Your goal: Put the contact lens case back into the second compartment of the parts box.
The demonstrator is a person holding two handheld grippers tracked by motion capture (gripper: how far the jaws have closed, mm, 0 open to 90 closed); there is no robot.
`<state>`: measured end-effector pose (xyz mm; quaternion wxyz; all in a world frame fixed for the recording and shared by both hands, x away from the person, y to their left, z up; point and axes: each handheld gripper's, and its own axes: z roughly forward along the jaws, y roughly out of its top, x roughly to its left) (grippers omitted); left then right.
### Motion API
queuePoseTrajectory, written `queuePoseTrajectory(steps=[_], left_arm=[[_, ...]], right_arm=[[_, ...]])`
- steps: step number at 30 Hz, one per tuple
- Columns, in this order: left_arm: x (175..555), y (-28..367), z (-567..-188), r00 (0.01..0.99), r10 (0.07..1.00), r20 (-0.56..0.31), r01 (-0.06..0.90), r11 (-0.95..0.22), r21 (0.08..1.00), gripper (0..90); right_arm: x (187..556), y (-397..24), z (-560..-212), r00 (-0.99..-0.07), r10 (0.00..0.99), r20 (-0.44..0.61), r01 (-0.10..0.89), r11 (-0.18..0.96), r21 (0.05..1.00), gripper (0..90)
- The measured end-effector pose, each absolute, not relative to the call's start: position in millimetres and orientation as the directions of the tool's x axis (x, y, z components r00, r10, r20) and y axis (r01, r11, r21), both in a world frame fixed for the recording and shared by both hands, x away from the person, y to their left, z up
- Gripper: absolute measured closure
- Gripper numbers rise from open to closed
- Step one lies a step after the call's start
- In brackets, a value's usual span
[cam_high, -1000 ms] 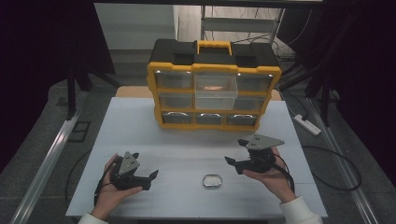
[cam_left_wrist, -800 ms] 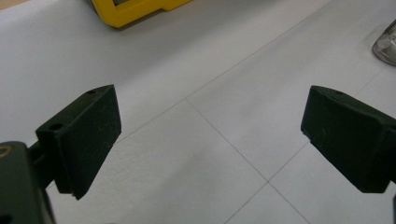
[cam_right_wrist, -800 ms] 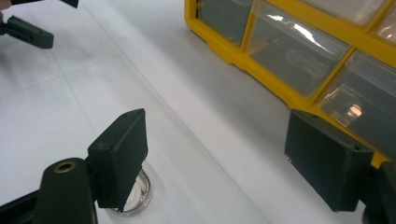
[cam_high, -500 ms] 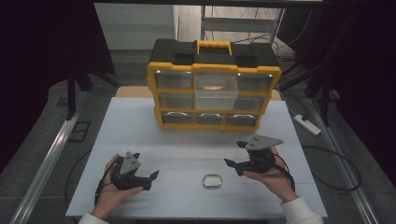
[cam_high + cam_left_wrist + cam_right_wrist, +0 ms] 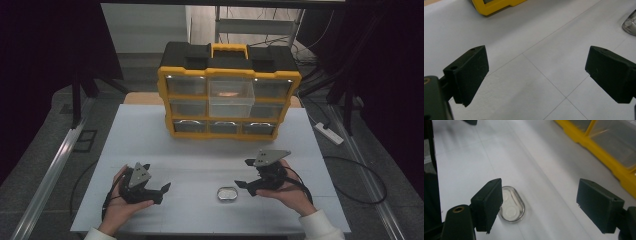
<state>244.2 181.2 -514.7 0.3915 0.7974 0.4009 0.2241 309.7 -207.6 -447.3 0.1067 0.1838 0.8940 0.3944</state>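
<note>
A small clear oval case (image 5: pixel 227 193) with two round wells lay flat on the white desk (image 5: pixel 200 150), just beside the right gripper (image 5: pixel 243 175); both grippers' fingers stood wide open, the left gripper (image 5: pixel 161 193) empty.

Yellow-and-black organizer (image 5: pixel 229 102) with clear drawers, white table (image 5: pixel 150 135), clear oval dish (image 5: pixel 226 193).

A small oval clear plastic case (image 5: pixel 226 193) lies flat on the white table (image 5: pixel 200 155). Two round hollows show inside it. It rests near the table's front edge.
</note>
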Motion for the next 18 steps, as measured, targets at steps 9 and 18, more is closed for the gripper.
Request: queuePoseTrajectory(steps=[9, 18], left_arm=[[244, 182, -515, 0.578, 0.815, 0.042, 0.466, -0.372, 0.803, 5.7], [244, 182, -514, 0.577, 0.816, 0.042, 0.463, -0.369, 0.806, 5.7]], right_arm=[[310, -196, -457, -0.932, 0.36, -0.031, 0.236, 0.671, 0.703, 20.2], [306, -180, -469, -0.954, 0.3, -0.01, 0.223, 0.728, 0.648, 19.3]])
